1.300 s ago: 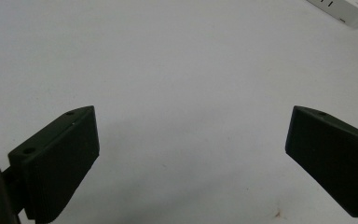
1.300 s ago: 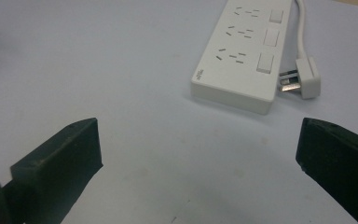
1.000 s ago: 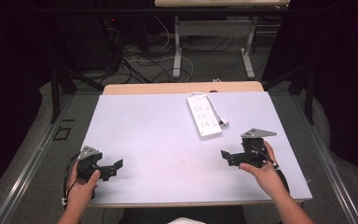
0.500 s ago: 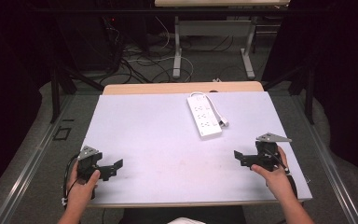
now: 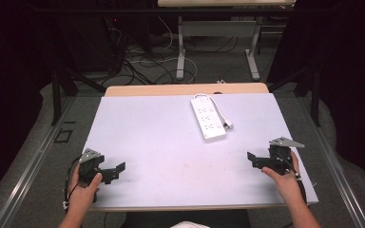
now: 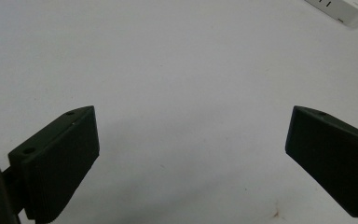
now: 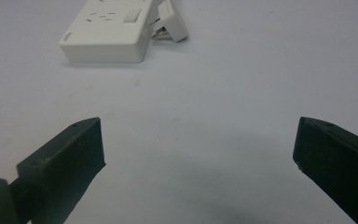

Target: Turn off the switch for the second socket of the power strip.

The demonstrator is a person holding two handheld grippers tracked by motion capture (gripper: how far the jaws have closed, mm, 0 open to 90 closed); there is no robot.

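Note:
A white power strip (image 5: 208, 118) lies flat on the far right part of the white table (image 5: 171, 142), its plug (image 5: 225, 124) resting beside it. My left gripper (image 5: 118, 168) sits low at the near left corner, held by a hand, jaws pointing right. In the left gripper view it (image 6: 191, 154) is open over bare table, with a corner of the strip (image 6: 340, 7) at top right. My right gripper (image 5: 252, 159) is near the table's right edge, jaws pointing left. It (image 7: 198, 154) is open and holds nothing, with the strip (image 7: 107, 32) and plug (image 7: 172, 25) ahead.
A wooden strip (image 5: 185, 89) borders the table's far edge. Beyond it are desk legs (image 5: 180, 47) and loose cables (image 5: 142, 61) on the floor. Dark curtains stand at both sides.
My right gripper has slid to the right, toward the table's right edge. The left gripper and the power strip have stayed where they were.

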